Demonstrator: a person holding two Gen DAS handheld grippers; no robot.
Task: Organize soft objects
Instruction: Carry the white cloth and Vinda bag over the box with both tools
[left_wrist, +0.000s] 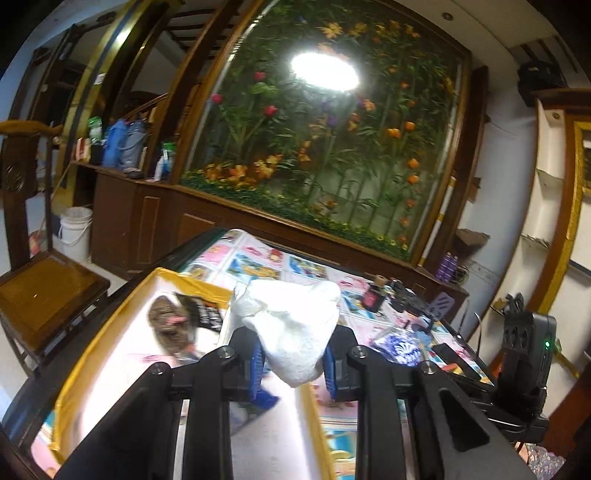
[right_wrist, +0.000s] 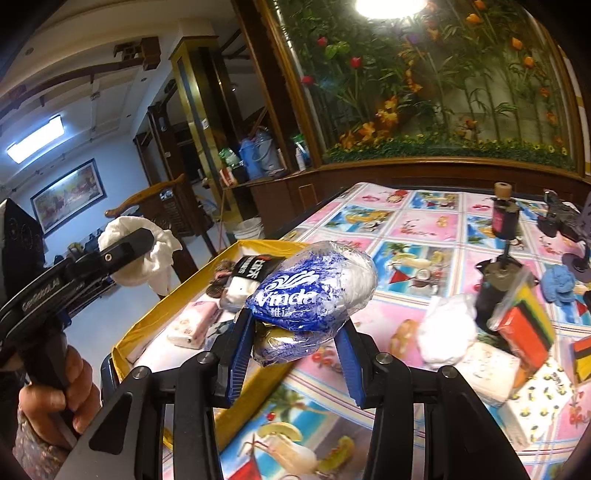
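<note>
While the left tongs (left_wrist: 293, 363) clamp a crumpled white cloth (left_wrist: 291, 325) above the yellow-rimmed tray (left_wrist: 110, 325), the right tongs (right_wrist: 291, 354) grip a blue-and-white Vinda tissue pack (right_wrist: 310, 295) over the tray's near right corner. Inside the tray lie a brown furry item (left_wrist: 170, 325) and a pink tissue pack (right_wrist: 194, 323). Farther right on the counter (right_wrist: 417, 229) sit a white wad (right_wrist: 447, 330) and a blue cloth (right_wrist: 559, 284).

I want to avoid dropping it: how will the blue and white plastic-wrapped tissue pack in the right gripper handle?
The blue and white plastic-wrapped tissue pack bulges between the right gripper fingers, so probably soft and light. Its glossy, crinkled wrap looks slippery; it might slide out.
</note>
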